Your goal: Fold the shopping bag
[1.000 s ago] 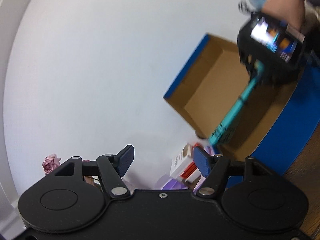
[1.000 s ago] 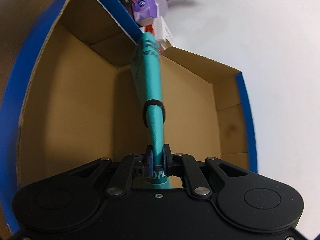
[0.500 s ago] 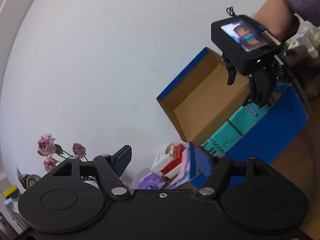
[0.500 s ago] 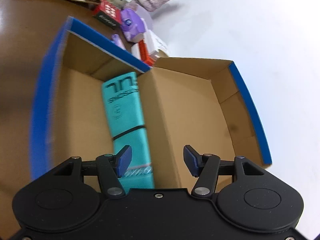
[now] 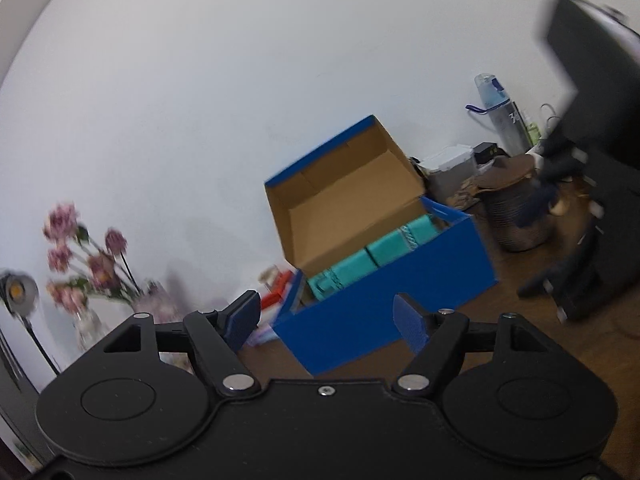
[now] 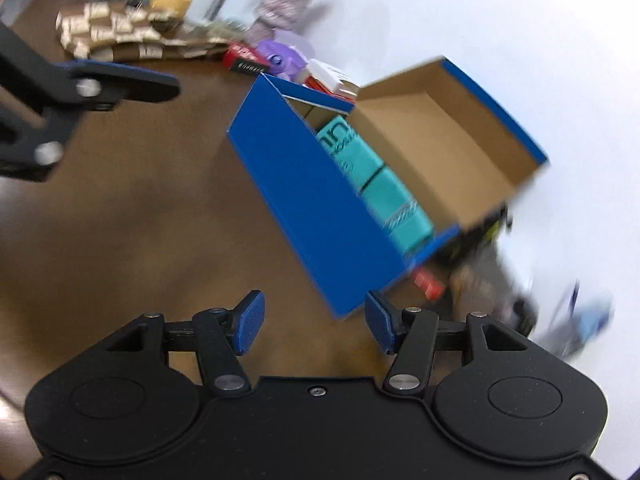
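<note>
The folded teal shopping bag, bound by a dark band, lies lengthwise inside the open blue cardboard box, whose lid stands up against the white wall. My right gripper is open and empty, hovering over the brown table in front of the box's near corner. My left gripper holds nothing and its jaws are opening, level with the box's front wall and a little short of it. One of its fingers shows at the upper left of the right wrist view.
Dried pink flowers in a vase and a lamp stand at the left. Small red and purple packages lie behind the box. A water bottle and a dark round bin are at its right. Bare brown tabletop lies in front.
My right gripper opened and let go of the teal bag, which now lies in the box, then drew back. My left gripper also pulled away and rolled, so the whole box shows.
</note>
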`<state>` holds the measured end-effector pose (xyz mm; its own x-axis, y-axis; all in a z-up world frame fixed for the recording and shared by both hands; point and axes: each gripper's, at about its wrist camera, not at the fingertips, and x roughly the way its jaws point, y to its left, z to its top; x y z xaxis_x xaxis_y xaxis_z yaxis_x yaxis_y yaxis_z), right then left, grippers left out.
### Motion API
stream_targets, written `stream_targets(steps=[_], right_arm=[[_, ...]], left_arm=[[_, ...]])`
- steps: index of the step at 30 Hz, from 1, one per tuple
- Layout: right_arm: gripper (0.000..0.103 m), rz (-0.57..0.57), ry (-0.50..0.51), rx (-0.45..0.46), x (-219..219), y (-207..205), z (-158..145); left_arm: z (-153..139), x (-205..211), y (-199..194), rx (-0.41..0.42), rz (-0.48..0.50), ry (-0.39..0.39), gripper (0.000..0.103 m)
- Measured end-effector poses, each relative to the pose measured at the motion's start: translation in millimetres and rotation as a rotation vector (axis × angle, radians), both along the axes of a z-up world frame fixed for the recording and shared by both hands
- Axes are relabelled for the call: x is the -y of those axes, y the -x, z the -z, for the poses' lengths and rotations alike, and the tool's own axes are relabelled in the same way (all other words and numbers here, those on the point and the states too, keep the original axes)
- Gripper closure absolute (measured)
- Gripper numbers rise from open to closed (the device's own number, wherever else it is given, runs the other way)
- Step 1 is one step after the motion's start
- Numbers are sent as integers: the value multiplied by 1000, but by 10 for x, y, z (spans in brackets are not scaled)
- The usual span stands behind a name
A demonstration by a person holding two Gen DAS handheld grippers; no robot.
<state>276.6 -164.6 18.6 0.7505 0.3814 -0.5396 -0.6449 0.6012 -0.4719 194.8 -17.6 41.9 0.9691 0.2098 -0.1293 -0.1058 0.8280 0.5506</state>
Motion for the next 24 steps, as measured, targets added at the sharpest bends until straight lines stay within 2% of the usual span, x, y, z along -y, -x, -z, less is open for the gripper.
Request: stream_targets(steps=[2,7,11,14,18,20,24], right_arm=[[43,44,-14,-56,94,129,171],[43,160,-74,-80,344,378,361],[42,154,-69,-81,332,569,378],[40,136,-104,-83,308,749,368],[36,128,-206,-99,310,979,309],[34,146,-259,-91,318,1115,275],[28,197,-371,-86,387,1359,225]], left_arm=[[70,38,60,-30,17,33,30],[191,17,141,-84,12,172,30],[300,30,62,-129,2,288,30],[354,94,47,-119,-13,303,30],[335,61,257,-104,-43,322,29],[318,46,381,-91,-58,348,22],[293,58,619,-75,-56,384,20]])
